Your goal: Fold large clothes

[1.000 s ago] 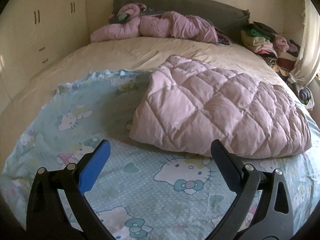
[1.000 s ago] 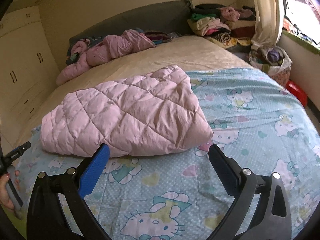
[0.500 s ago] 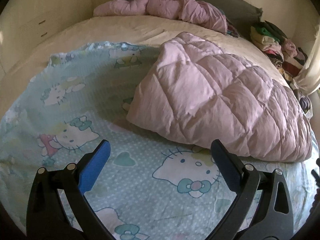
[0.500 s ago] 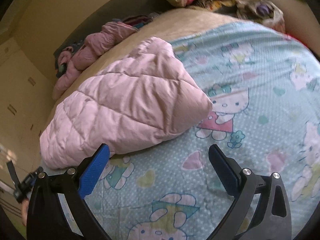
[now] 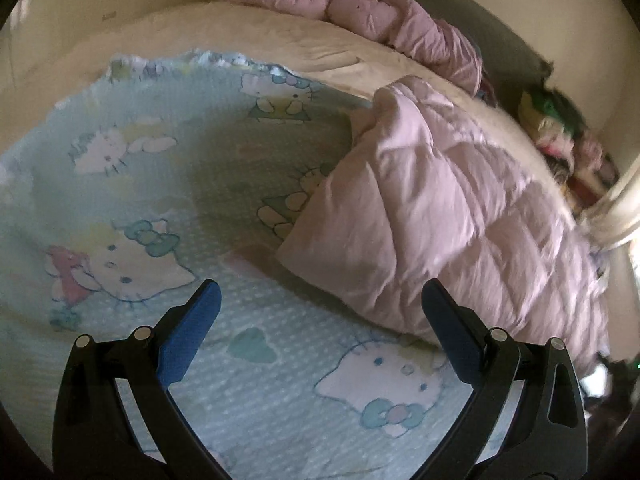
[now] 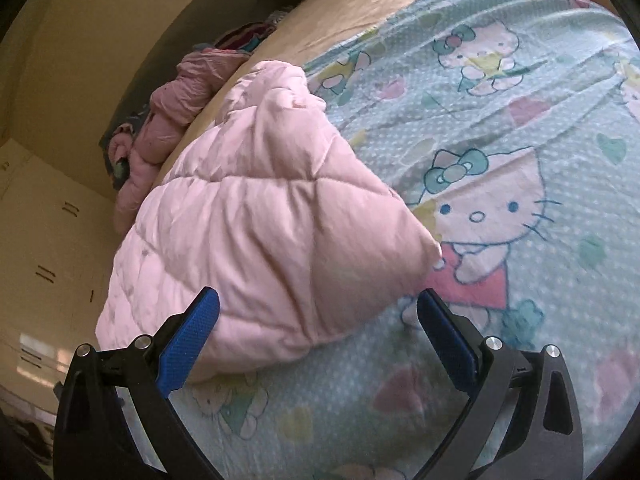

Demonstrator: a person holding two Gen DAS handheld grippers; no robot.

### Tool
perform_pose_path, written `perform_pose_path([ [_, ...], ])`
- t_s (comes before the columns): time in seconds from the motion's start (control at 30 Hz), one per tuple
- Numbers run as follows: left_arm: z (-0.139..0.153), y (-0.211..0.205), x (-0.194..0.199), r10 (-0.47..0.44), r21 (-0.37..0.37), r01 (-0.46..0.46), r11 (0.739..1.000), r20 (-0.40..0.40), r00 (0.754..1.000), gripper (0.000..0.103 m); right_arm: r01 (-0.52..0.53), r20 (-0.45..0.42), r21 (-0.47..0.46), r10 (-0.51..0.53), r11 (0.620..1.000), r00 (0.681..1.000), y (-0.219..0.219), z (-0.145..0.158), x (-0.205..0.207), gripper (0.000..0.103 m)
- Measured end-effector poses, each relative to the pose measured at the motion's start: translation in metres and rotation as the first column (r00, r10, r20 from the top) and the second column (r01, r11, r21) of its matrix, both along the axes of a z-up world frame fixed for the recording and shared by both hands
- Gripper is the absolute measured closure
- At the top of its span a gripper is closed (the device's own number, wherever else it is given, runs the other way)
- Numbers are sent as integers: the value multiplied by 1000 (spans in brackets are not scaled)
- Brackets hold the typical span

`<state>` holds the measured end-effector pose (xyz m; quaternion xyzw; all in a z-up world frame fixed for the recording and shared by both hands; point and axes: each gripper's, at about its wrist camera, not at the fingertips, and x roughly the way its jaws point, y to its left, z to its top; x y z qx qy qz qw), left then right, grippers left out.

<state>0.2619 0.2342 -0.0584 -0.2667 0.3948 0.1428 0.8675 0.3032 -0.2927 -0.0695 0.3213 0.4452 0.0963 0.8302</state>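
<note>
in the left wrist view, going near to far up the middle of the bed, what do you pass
left gripper → cartoon cat sheet → folded pink quilted jacket → cream bedcover → crumpled pink jacket → dark headboard

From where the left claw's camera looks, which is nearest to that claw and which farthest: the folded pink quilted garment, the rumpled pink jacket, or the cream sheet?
1. Folded pink quilted garment, just ahead, to the right.
2. Cream sheet, mid-bed beyond it.
3. Rumpled pink jacket, farthest, by the headboard.
</note>
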Motion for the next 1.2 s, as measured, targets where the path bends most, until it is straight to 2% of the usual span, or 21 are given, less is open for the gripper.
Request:
perform_pose_path([
  [0.07,-3,6,2,8,-61,-7,998,21,1000,9,-1,-5,37,1,999,1000,-1,-5,7,4],
  [0.2,-13,14,7,26,-180,-17,984,42,999,9,-12,5,45,12,999,1000,2,-9,20,4],
  [0.33,-28,19,15,48,-300,-27,954,64,997,9,-11,10,36,11,999,1000,6,-11,31,4],
  [0.5,-46,22,25,72,-430,-24,902,96,993,9,-6,14,53,5,999,1000,4,-15,40,4],
  [0.87,-53,19,45,133,-499,-42,866,148,980,8,-15,21,18,14,1000,1000,13,-17,50,4],
  [1.03,-51,14,57,162,-467,-74,881,151,975,8,-33,21,-7,33,999,999,17,-17,54,4],
  [1.2,-51,11,64,146,-429,-66,901,158,976,8,-46,19,-34,47,998,999,22,-18,61,4],
])
